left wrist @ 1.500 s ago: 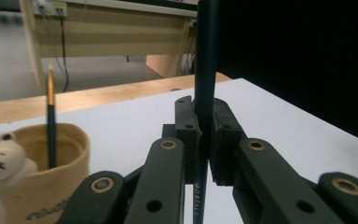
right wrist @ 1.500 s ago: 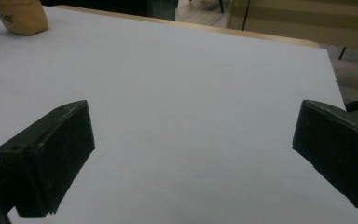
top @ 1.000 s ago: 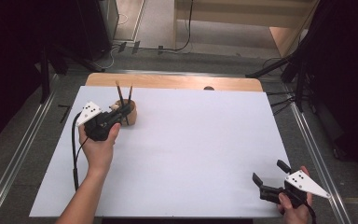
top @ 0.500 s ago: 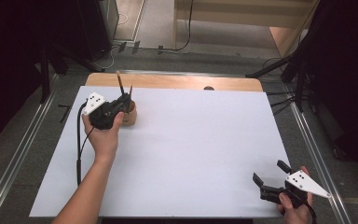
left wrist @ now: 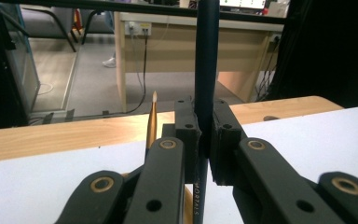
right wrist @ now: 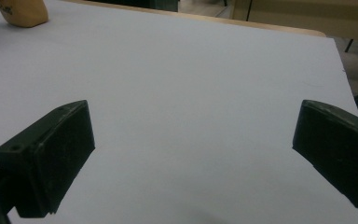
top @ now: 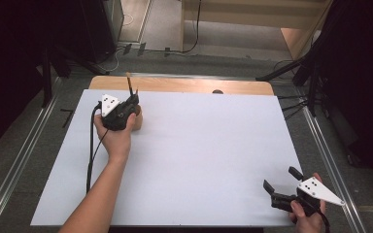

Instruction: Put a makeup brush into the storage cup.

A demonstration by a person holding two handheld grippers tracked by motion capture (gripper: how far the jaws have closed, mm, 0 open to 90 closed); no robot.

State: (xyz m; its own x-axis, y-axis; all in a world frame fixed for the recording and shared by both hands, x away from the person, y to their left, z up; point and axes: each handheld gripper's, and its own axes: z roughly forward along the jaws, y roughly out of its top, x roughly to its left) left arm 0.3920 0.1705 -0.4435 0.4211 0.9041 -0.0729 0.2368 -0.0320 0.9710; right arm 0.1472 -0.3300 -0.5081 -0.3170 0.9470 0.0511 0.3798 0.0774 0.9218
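My left gripper (top: 134, 99) is shut on a dark, slim brush handle (left wrist: 207, 70) that stands upright between its pads (left wrist: 186, 135). It hovers over a small tan wooden holder (top: 139, 122) at the far left of the white sheet. A gold brush with a pale tip (left wrist: 153, 119) stands just beside it, also seen in the high view as the gold brush (top: 128, 82). My right gripper (top: 279, 180) rests near the front right corner, open, with nothing between its fingers (right wrist: 51, 158). The tan holder (right wrist: 23, 11) sits far off in the right gripper view.
A white sheet (top: 209, 155) covers most of the wooden table (top: 184, 85). Metal rails (top: 19, 160) run along both sides. A small dark spot (top: 217, 91) lies at the table's far edge. Cables and desk legs stand beyond.
My left hand has shifted right and sunk a little toward the holder, carrying the dark brush lower. The right hand has stayed put.
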